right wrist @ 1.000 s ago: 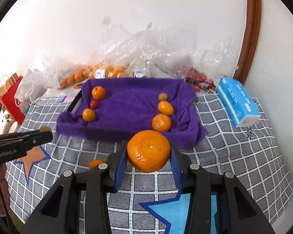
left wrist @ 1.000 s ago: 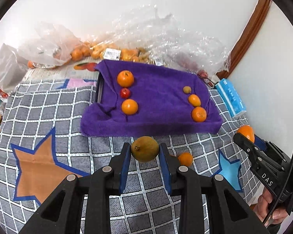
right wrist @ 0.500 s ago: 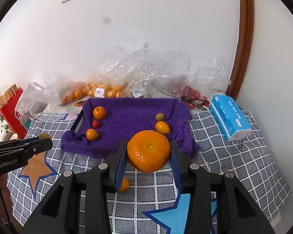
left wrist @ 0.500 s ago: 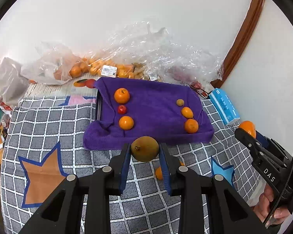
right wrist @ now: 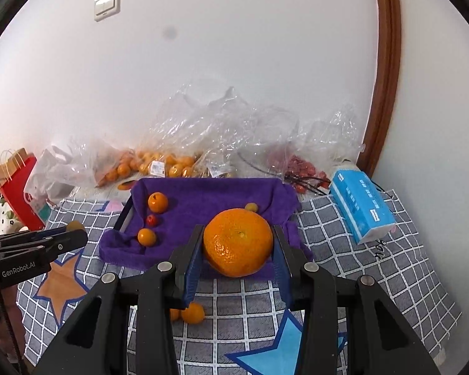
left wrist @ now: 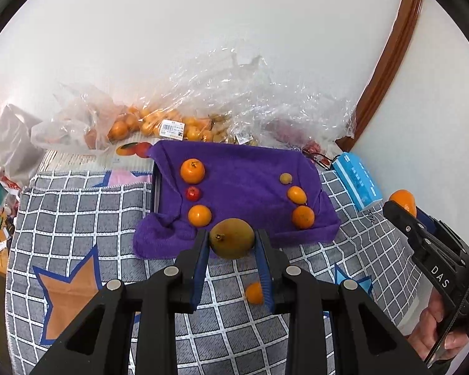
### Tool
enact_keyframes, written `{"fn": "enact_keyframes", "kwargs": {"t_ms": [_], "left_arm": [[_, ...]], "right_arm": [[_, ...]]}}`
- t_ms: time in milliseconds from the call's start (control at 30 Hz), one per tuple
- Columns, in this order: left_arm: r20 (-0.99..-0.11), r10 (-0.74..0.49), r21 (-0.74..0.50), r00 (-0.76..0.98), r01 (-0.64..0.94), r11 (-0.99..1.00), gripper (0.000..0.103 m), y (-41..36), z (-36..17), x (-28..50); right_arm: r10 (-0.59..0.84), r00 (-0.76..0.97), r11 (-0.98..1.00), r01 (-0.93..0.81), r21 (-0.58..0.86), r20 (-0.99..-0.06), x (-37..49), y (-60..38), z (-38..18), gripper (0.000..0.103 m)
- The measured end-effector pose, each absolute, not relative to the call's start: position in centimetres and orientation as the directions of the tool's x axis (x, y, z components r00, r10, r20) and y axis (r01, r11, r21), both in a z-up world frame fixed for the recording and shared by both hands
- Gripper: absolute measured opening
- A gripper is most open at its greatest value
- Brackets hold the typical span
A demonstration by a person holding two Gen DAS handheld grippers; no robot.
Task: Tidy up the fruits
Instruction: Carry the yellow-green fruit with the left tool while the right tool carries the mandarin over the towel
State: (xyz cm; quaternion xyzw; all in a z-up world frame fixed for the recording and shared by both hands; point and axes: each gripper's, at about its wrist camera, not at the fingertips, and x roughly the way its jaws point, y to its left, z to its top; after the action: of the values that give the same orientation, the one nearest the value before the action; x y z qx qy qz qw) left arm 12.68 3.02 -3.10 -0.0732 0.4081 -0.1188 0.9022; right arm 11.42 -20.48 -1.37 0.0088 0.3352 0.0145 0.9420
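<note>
Sorting fruit into two columns on the purple towel [left wrist: 244, 184] over a tray: left column holding an orange [left wrist: 192, 171], a small red fruit [left wrist: 193, 193] and another orange [left wrist: 199, 215]; right column running small to large, a greenish-yellow fruit [left wrist: 285, 178] then two oranges [left wrist: 297, 194], probably a size or type ordering. Carrying both picks above the checked cloth [left wrist: 78, 212], in front of the towel's near edge, likely heading for the open spots at the column ends. Left gripper [left wrist: 232, 243] clamping narrow on a yellow-green round fruit [left wrist: 232, 238], pads pressing both sides. Right gripper [right wrist: 237, 243] clenching wider on a big mandarin [right wrist: 237, 241], also squeezed on both flanks. Leaving small loose oranges [right wrist: 192, 312] on the cloth below, not yet sorted. Bagged fruit [left wrist: 147, 122] lying behind the towel, tissue pack [right wrist: 362, 200] to the right.
</note>
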Motion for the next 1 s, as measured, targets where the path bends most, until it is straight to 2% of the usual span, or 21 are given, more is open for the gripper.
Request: {"fn": "enact_keyframes", "kwargs": {"t_ms": [1000], "left_arm": [[-0.708, -0.243, -0.232, 0.662, 0.107, 0.967, 0.028, 4.0, -2.8, 16.4]], "right_arm": [[0.042, 0.767, 0.999, -0.045, 0.012, -0.64, 16.2, -20.7, -2.0, 0.041]]}}
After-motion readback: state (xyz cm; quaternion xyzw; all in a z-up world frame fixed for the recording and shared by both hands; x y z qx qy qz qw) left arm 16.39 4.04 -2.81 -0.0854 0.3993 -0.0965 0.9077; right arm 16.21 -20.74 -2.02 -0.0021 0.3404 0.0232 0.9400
